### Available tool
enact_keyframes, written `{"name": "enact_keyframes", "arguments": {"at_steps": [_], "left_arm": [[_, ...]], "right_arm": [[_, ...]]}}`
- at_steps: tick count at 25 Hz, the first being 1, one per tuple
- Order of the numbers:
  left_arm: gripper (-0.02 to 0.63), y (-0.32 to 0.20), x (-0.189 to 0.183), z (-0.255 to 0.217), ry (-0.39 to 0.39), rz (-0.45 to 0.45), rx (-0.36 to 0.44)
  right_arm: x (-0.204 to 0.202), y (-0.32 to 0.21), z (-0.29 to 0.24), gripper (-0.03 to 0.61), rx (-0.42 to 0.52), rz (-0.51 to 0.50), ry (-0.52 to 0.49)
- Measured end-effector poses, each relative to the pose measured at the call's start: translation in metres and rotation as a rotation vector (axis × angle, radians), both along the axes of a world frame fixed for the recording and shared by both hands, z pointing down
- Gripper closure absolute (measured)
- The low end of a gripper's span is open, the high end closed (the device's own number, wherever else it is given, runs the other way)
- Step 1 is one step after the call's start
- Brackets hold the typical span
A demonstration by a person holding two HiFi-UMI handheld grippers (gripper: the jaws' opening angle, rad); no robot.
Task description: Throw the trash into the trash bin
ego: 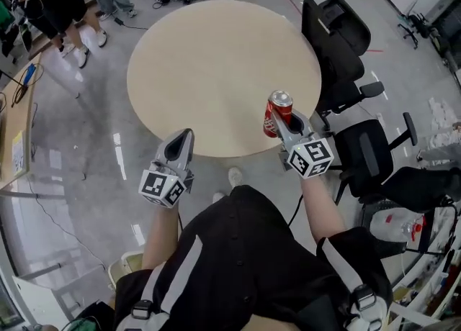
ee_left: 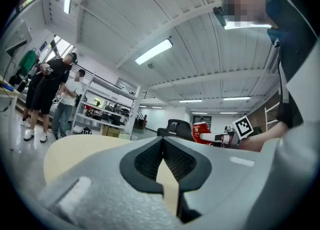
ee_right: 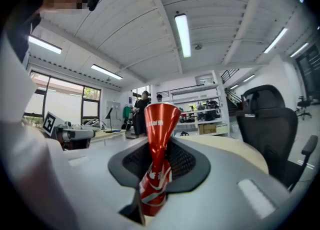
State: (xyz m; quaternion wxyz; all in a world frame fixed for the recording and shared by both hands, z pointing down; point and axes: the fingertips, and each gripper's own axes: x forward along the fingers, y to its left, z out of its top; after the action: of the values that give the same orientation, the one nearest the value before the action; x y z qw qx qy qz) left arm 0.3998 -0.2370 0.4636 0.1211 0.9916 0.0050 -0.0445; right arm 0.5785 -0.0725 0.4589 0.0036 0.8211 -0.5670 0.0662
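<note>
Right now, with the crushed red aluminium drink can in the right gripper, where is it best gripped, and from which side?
At its pinched waist, where the right gripper is shut on the red can: that crushed middle is narrow and flat for the pads, and the wider top flares above them, so it should not slip down. Come level from the side, across the upright can.

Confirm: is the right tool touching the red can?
Touching. The right gripper view shows the right tool clamped on the red can, whose middle is pinched flat between the jaws.
</note>
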Motion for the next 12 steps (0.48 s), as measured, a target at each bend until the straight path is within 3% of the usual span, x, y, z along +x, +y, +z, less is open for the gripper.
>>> {"name": "enact_keyframes", "arguments": {"at_steps": [5, 12], "left_arm": [[0.611, 0.029, 0.008, 0.004, -0.010, 0.066, -0.001], [0.611, 0.062, 0.019, -0.014, 0.022, 0.081, 0.027]], "right_arm": [[0.005, 0.049, 0.006, 0.500, 0.015, 0.105, -0.019], [-0.012, 0.081, -0.028, 0.499, 0.098, 0.094, 0.047]]}}
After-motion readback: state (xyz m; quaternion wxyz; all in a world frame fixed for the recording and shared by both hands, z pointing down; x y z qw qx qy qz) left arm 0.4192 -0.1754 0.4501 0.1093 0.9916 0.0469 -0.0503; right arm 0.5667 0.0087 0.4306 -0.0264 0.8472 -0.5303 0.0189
